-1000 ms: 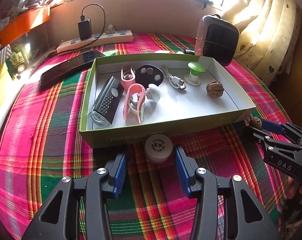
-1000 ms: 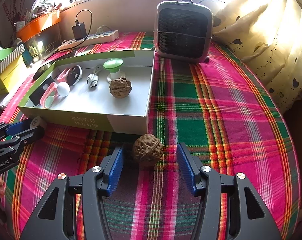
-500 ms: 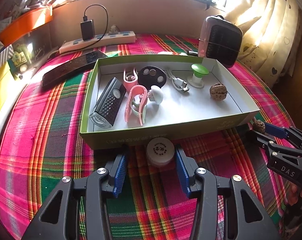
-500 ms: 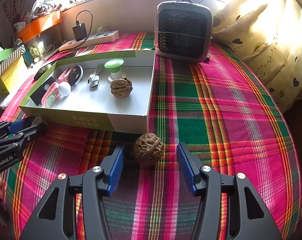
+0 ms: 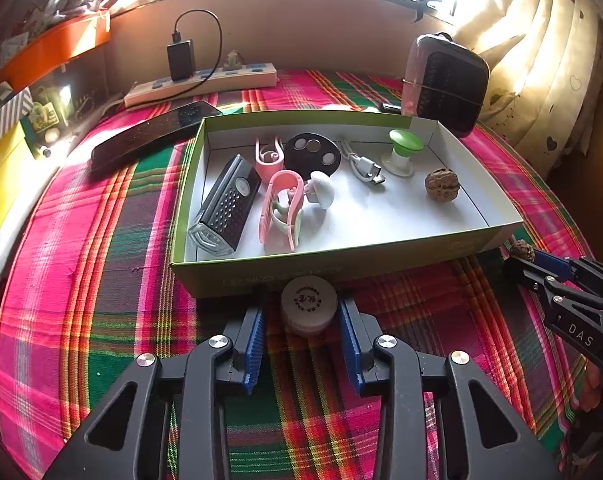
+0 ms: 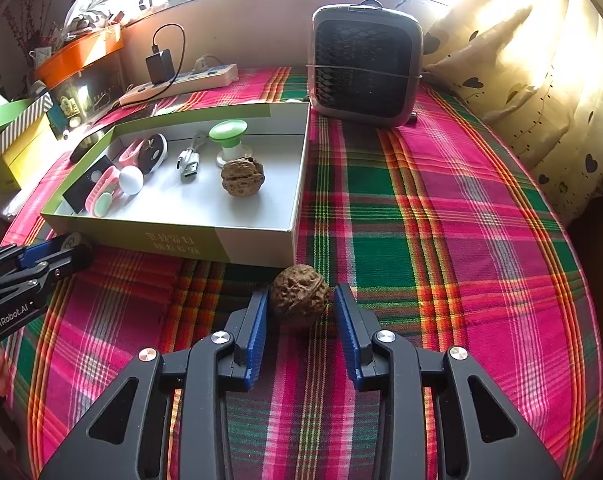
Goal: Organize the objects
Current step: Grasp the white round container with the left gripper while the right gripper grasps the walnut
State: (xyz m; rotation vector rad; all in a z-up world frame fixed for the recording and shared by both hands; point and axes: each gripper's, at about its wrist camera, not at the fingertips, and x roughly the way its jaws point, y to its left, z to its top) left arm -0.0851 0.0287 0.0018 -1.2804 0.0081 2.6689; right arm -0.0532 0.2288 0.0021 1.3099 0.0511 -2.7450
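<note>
A green-sided open box (image 5: 341,266) (image 6: 257,246) sits on the plaid tablecloth and holds a walnut (image 5: 442,185) (image 6: 242,177), a black grater, pink clips, a white ball, a USB adapter and a green-topped knob. My left gripper (image 5: 303,320) is open around a small white round jar (image 5: 308,309) on the cloth, just in front of the box. My right gripper (image 6: 299,312) is open around a second walnut (image 6: 299,297) on the cloth by the box's front corner; small gaps show beside both objects.
A small black heater (image 6: 365,66) stands behind the box at the right. A power strip with charger (image 5: 201,80) and a black phone (image 5: 153,132) lie at the back left. Yellow boxes stand at the left edge, a curtain at the right.
Both grippers have narrowed around their objects and edged forward. The jar and the walnut stay on the cloth.
</note>
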